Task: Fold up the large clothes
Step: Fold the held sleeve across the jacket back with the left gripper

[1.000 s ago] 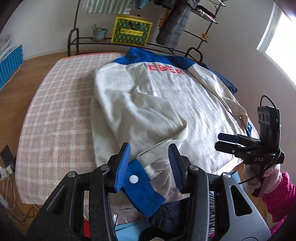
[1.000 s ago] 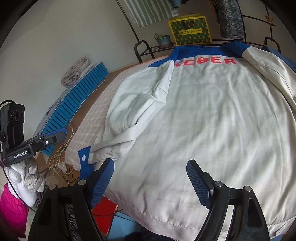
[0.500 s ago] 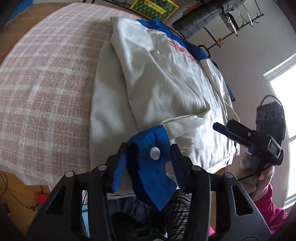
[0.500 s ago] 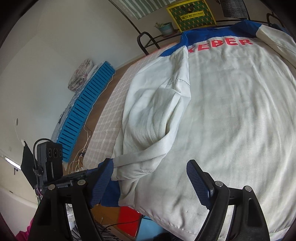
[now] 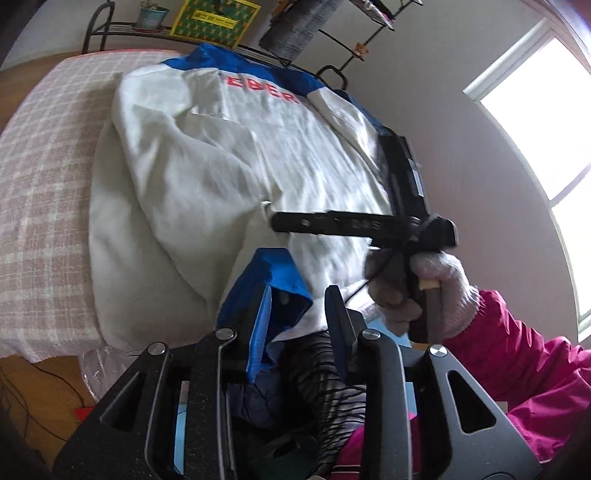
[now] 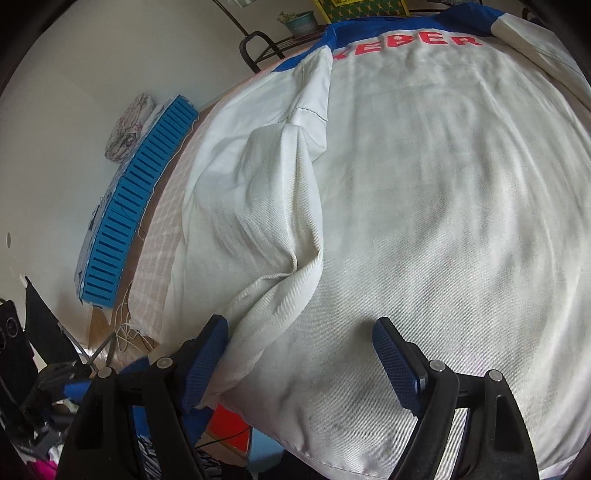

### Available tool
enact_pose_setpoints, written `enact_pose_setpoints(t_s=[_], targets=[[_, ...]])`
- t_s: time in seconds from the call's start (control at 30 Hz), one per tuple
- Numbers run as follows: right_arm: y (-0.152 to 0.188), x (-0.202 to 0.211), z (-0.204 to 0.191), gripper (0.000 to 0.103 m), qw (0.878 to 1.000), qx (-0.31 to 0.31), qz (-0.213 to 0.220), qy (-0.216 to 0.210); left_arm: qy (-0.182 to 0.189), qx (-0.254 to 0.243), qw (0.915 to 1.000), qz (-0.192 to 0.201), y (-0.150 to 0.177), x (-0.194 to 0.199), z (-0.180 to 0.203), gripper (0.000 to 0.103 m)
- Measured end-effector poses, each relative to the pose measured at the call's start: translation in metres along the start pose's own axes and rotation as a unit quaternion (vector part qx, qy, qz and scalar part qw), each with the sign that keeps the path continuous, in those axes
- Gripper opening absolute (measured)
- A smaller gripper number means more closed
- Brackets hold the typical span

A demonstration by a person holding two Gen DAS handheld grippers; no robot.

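Jaws of the left gripper [image 5: 297, 317] stand a little apart, with the blue sleeve cuff [image 5: 269, 280] of the one white cotton jacket with blue yoke and red lettering [image 5: 236, 155] lying against the left blue pad; whether they pinch it I cannot tell. Jaws of the right gripper [image 6: 299, 362] are spread wide over the jacket's hem, with the folded sleeve [image 6: 266, 229] touching the left pad. In the left view, one gloved hand [image 5: 421, 291] in a pink sleeve holds the right gripper above the jacket. The jacket lies back-up on the pink checked bed [image 5: 40, 177]. Beyond stand one black metal rack [image 5: 110, 29], one potted plant [image 5: 151, 14] and one yellow-green box [image 5: 214, 22].
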State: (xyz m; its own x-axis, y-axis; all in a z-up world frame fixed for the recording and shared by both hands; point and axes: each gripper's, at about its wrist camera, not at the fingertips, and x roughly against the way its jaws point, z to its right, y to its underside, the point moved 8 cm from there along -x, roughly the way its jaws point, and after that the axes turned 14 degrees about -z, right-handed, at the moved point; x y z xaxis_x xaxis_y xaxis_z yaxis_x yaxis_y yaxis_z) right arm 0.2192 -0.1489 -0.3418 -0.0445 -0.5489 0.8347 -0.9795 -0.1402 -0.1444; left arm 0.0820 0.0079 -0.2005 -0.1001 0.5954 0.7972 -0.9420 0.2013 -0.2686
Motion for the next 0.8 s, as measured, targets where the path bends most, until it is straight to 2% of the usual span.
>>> enact_pose_setpoints(t_s=[0.1,0.17,0.23,0.4,0.47,0.53,0.57,0.6,0.67,0.7,0.73,0.8], targets=[[0.007,0.007,0.003,0.083,1.000,-0.004,0.000,-0.012,-0.009,0.063,0.9980,0.002,-0.011,-0.011,-0.045,0.032],[0.009,0.012,0.004,0.083,1.000,-0.006,0.004,-0.015,0.019,0.082,0.9965,-0.001,-0.012,-0.020,-0.053,0.032],[0.008,0.016,0.003,0.083,1.000,-0.008,0.007,-0.022,0.030,0.065,0.9973,-0.013,-0.006,-0.031,-0.038,0.032],[-0.006,0.019,0.002,0.084,0.998,-0.037,0.017,-0.054,0.072,-0.035,0.9949,-0.061,0.019,-0.053,0.041,0.032],[-0.013,0.014,-0.001,0.085,0.997,-0.042,0.017,-0.060,0.070,-0.062,0.9937,-0.062,0.024,-0.048,0.061,0.032],[-0.015,0.004,-0.006,0.084,0.999,-0.028,0.003,-0.044,0.073,-0.058,0.9943,-0.051,0.022,-0.036,0.064,0.032],[-0.012,-0.003,-0.007,0.077,1.000,-0.016,-0.006,-0.025,0.078,-0.049,0.9949,-0.041,0.020,-0.026,0.060,0.032],[-0.009,-0.008,-0.007,0.067,1.000,-0.005,-0.015,-0.005,0.078,-0.037,0.9958,-0.029,0.016,-0.016,0.052,0.034],[-0.001,-0.010,-0.007,0.061,1.000,0.017,-0.018,0.018,0.059,-0.003,0.9982,0.001,0.006,0.001,0.025,0.035],[0.002,-0.008,-0.007,0.060,1.000,0.019,-0.021,0.012,0.043,0.021,0.9988,0.012,-0.002,0.005,0.009,0.035],[0.005,-0.006,-0.007,0.058,1.000,0.015,-0.024,-0.003,0.023,0.045,0.9985,0.017,-0.007,0.006,-0.009,0.035],[0.010,-0.002,-0.007,0.058,0.999,0.004,-0.030,-0.042,-0.020,0.086,0.9961,0.004,-0.018,-0.006,-0.043,0.035]])
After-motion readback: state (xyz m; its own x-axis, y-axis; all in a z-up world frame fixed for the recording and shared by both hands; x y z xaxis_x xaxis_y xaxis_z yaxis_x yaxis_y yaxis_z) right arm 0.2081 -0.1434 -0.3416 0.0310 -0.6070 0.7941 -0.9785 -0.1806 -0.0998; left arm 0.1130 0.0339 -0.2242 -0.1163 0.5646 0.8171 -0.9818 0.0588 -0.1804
